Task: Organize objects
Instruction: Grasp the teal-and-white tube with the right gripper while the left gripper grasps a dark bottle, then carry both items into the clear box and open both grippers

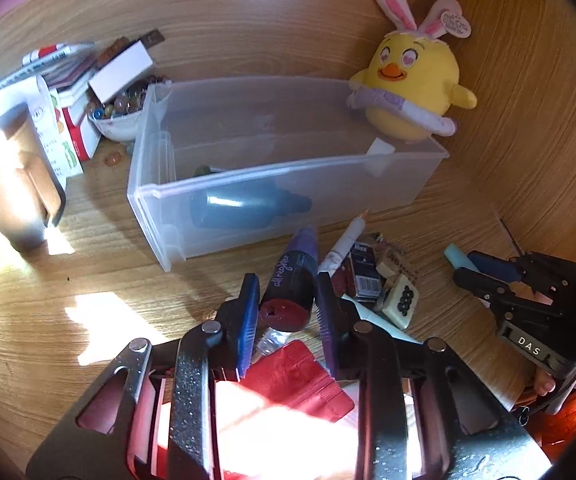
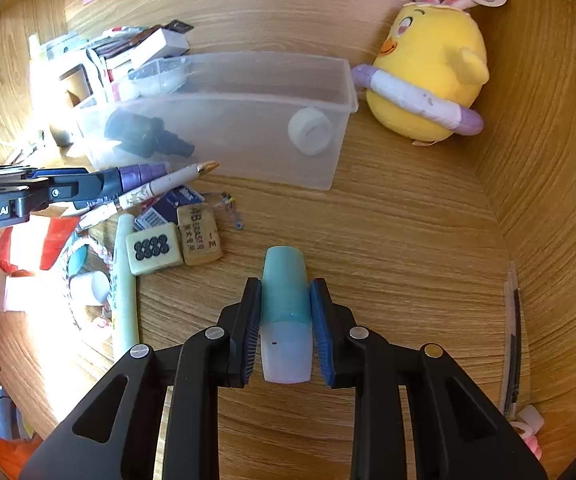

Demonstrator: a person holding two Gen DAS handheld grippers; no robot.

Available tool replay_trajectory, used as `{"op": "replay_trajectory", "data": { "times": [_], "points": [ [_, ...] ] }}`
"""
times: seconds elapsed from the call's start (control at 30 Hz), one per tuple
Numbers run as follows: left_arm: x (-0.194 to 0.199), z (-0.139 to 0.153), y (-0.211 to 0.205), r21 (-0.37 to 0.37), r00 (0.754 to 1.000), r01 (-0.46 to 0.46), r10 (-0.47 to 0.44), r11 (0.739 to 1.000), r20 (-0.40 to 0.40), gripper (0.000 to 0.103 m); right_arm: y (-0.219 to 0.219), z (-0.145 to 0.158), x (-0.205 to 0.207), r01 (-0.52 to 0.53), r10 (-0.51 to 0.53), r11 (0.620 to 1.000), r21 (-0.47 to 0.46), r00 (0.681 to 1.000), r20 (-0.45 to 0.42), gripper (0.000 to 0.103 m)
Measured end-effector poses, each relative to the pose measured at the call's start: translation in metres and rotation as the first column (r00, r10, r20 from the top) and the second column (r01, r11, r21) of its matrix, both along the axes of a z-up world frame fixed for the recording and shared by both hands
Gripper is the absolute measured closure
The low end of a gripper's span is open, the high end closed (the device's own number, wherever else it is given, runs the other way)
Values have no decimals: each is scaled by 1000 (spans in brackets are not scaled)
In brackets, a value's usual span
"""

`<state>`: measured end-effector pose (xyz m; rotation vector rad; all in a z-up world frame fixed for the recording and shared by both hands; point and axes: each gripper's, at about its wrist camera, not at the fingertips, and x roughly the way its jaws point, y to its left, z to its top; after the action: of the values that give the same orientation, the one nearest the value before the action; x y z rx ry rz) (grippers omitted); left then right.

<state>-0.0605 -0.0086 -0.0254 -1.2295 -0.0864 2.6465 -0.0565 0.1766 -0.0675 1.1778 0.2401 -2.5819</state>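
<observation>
A clear plastic bin [image 1: 404, 168] [image 2: 344, 92] lies on the wooden desk with a dark bottle [image 1: 244, 208] [image 2: 144, 136] and a white cap [image 2: 310, 130] inside. My left gripper [image 1: 286, 300] is shut on a purple "all nighter" bottle [image 1: 294, 276] with a red base, just in front of the bin; the bottle also shows in the right wrist view [image 2: 136, 174]. My right gripper [image 2: 286, 300] is shut on a teal and white tube [image 2: 286, 312], held over bare desk right of the clutter; it also shows in the left wrist view [image 1: 484, 276].
A pile lies in front of the bin: a pen [image 2: 160, 188], mahjong tile [image 2: 154, 248], 4B eraser [image 2: 200, 232], red pouch [image 1: 300, 380]. A yellow chick plush [image 1: 412, 88] [image 2: 428, 72] sits right of the bin. Boxes and a bowl of beads [image 1: 120, 108] stand left.
</observation>
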Motion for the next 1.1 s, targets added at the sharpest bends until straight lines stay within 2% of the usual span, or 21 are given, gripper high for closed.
{"op": "replay_trajectory", "data": {
  "times": [0.3,0.53,1.1],
  "points": [
    [4,28,-1,-25,996,-28,25,999,-85,77,0,21,-4,12,-14,999,-47,998,-54,81],
    [5,41,-7,-12,993,-44,42,999,-110,77,-7,41,-9,4,-13,996,-89,995,-101,81],
    [-5,91,-5,16,968,-51,53,999,-245,78,-31,86,-34,-46,15,990,-135,975,-221,81]
  ]
}}
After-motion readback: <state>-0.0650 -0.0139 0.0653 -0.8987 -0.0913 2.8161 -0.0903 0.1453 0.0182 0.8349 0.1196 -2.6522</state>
